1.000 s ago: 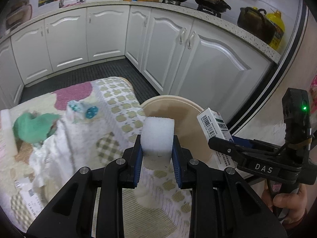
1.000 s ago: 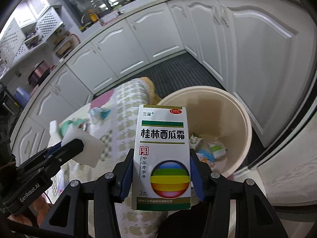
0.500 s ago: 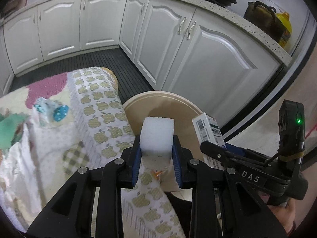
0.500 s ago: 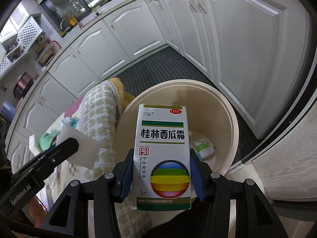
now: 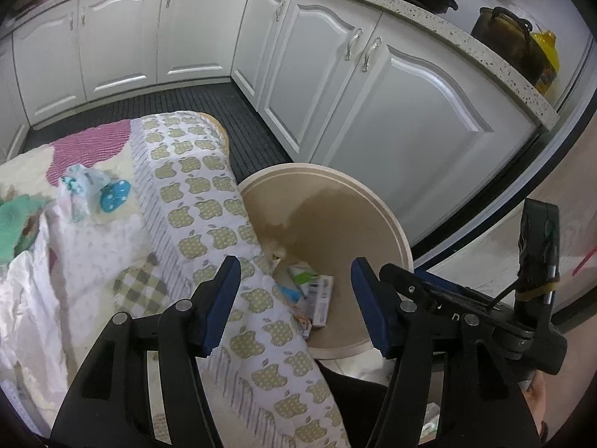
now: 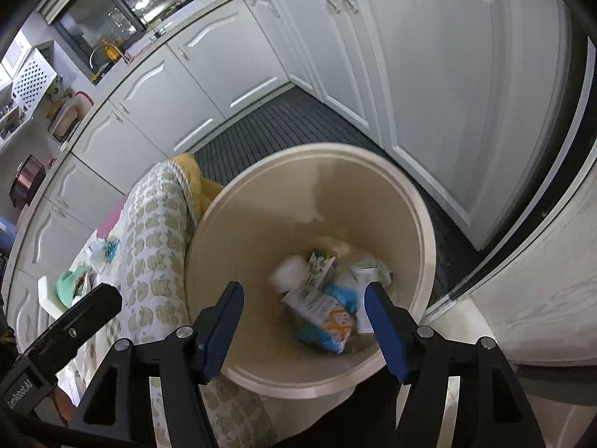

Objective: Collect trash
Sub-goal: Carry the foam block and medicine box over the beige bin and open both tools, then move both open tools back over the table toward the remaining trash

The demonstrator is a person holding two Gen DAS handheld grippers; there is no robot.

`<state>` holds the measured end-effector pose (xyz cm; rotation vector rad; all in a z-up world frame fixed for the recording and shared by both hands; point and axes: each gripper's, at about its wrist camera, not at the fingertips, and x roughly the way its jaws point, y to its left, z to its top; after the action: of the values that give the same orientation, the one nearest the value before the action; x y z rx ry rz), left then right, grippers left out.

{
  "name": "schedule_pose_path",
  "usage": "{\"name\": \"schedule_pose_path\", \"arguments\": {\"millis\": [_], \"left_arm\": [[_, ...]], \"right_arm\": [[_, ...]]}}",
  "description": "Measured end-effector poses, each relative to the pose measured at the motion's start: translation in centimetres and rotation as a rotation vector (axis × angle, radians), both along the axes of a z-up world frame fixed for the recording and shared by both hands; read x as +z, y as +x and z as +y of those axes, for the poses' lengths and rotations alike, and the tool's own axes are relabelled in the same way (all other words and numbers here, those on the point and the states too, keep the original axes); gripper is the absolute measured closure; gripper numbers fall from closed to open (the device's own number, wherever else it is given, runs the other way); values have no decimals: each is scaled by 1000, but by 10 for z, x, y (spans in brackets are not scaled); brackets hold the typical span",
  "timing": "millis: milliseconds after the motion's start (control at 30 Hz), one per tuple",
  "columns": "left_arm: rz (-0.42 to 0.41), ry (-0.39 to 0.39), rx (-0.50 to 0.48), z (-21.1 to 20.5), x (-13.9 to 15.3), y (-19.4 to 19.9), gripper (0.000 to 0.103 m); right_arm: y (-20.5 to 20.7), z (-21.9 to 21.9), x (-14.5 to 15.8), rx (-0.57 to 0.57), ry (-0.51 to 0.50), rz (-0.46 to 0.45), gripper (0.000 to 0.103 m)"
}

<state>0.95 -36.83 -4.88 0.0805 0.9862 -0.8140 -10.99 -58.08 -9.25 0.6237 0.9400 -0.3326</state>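
My left gripper point(image 5: 294, 280) hangs above the near edge of a beige trash bin point(image 5: 391, 224), jaws opening with nothing between them. The right gripper point(image 6: 304, 295) is over the bin's mouth point(image 6: 425, 231), its jaws opening too and holding nothing. Down in the bin lie a white foam block point(image 6: 286, 274) and several blurred boxes and wrappers point(image 6: 321, 306). On the table's apple-print cloth point(image 5: 194, 194), left of the bin, rest a blue-dotted wrapper point(image 5: 93, 190) and a crumpled teal piece point(image 5: 15, 224). One finger of the left gripper point(image 6: 93, 310) shows in the right wrist view.
White kitchen cabinets point(image 5: 373, 93) wrap around behind and to the right of the bin. A dark ribbed floor mat point(image 5: 246, 127) lies between them and the table. Pots point(image 5: 503, 37) stand on the counter. A person's hand point(image 5: 537, 392) holds the right gripper's handle.
Both grippers moved forward and down over the bin and opened. The white foam block left the left jaws, the medicine box left the right jaws, and the block now lies in the bin.
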Motion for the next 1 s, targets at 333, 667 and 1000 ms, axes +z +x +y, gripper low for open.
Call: {"name": "schedule_pose_path", "arguments": {"millis": [333, 667, 1000], "left_arm": [[-61, 30, 55, 24, 13, -12, 43], [-116, 57, 123, 69, 22, -28, 43], [-154, 83, 197, 117, 28, -37, 43]], "right_arm": [[-4, 24, 7, 55, -17, 3, 38], [-6, 59, 29, 112, -53, -36, 38], [4, 107, 42, 206, -67, -58, 35]]}}
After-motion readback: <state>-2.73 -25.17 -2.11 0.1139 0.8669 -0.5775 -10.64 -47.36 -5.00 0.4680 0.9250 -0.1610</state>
